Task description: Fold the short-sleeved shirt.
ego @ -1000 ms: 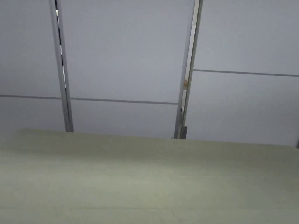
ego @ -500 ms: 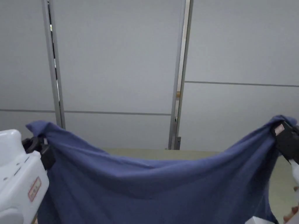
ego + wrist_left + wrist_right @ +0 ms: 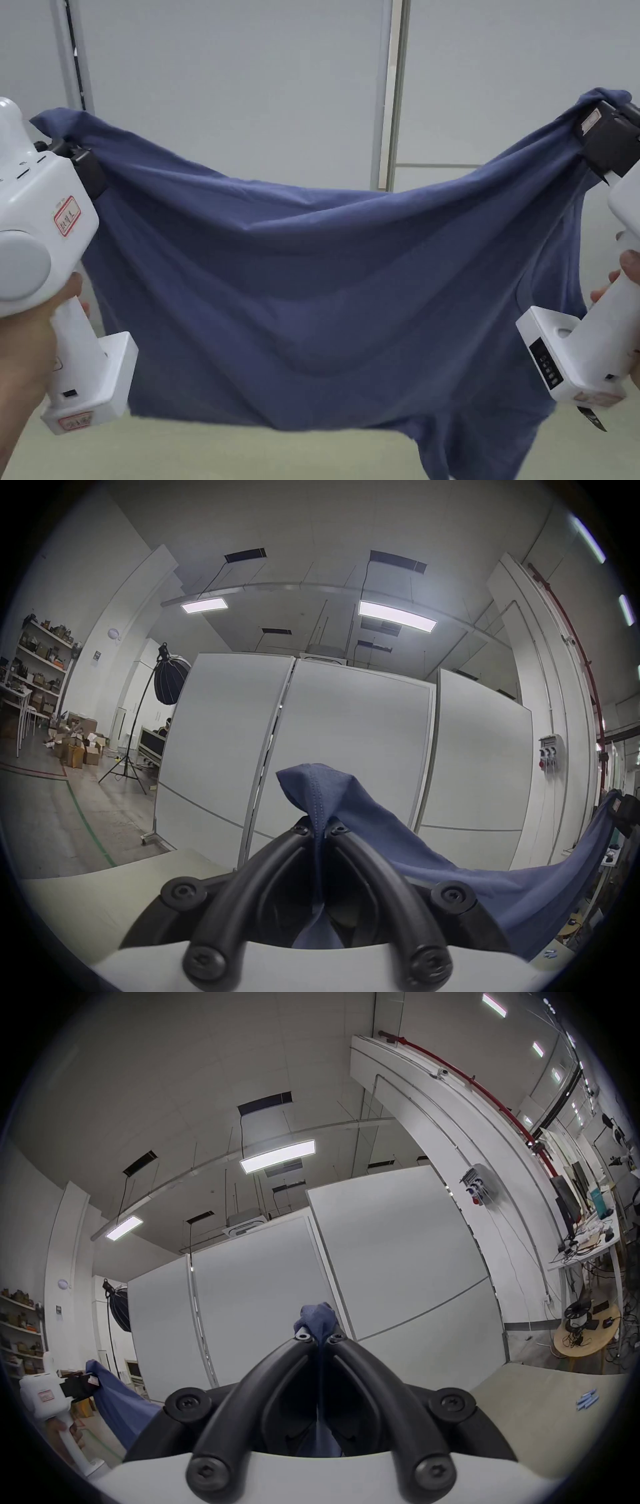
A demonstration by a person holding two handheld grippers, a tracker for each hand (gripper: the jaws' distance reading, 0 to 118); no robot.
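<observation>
- Hanging across the middle of the head view, the blue shirt (image 3: 325,294) is stretched between two raised corners, its top edge sagging in the centre and its lower edge drooping toward the bottom of the frame.
- At upper left, the left gripper (image 3: 319,830) has both jaws pinched on a stitched corner of the cloth.
- At upper right, the right gripper (image 3: 318,1337) has its jaws clamped on the other bunched corner.
- A hand (image 3: 28,340) grips the white handle at lower left.
- Behind the cloth stand grey partition panels (image 3: 237,87); a pale green table (image 3: 250,453) runs along the bottom edge.
</observation>
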